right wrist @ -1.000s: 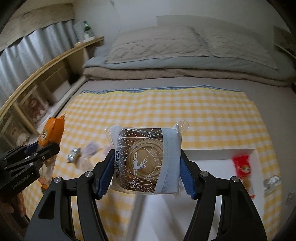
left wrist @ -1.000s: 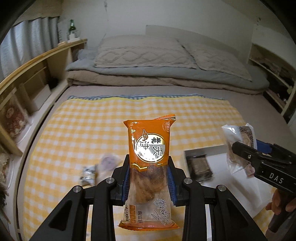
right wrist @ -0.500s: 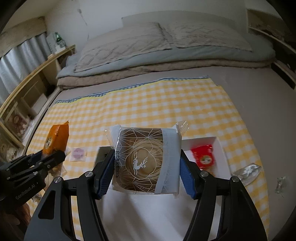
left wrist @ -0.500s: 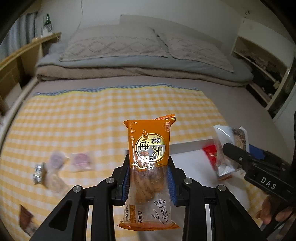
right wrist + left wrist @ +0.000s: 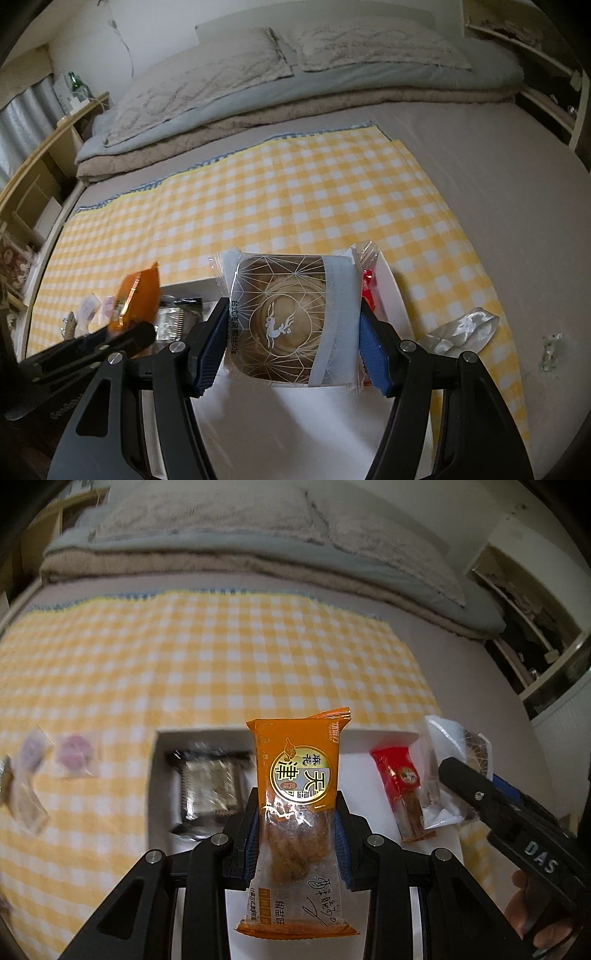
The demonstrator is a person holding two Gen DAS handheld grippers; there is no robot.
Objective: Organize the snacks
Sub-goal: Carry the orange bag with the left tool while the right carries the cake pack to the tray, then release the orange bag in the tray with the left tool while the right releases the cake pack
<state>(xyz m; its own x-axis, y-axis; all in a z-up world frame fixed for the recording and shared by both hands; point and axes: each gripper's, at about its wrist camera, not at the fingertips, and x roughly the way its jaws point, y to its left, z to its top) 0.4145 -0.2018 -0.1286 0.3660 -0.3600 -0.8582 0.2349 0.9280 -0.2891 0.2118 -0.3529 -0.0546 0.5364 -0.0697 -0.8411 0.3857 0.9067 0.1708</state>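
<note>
Left wrist view
Left gripper (image 5: pixel 295 834): jaws pinch the orange snack packet (image 5: pixel 297 775) at its clear lower half; the packet stands upright, held in the air above the white tray (image 5: pixel 369 746).
White tray: sits on the yellow checked cloth (image 5: pixel 221 657); its far wall and left wall are in sight.
Dark foil packet (image 5: pixel 210 786): lies in the tray's left part, blurred.
Red packet (image 5: pixel 402 790): lies in the tray's right part, long axis running towards the camera.
Right gripper (image 5: pixel 454 775): enters from the right over the tray's right edge, gripping the clear-wrapped pastry (image 5: pixel 443 760); how far the jaws stand apart cannot be told from this side.
Small wrapped sweets (image 5: pixel 74 753): lie on the cloth left of the tray, apart from it, blurred.

Right wrist view
Right gripper (image 5: pixel 291 332): blue-padded jaws clamp the clear-wrapped pastry (image 5: pixel 291 321) by its two sides; the wrapper shows a white rabbit in a ring of lines. It hangs above the white tray (image 5: pixel 399 299).
Red packet (image 5: pixel 367 284): only a sliver shows behind the pastry's right edge, inside the tray.
Left gripper (image 5: pixel 125 328): at the left, carrying the orange snack packet (image 5: pixel 138 295), tilted and blurred.
Dark foil packet (image 5: pixel 177 317): in the tray, between the two grippers.
Crumpled clear wrapper (image 5: pixel 461 328): lies on the checked cloth (image 5: pixel 295 192) right of the tray.
</note>
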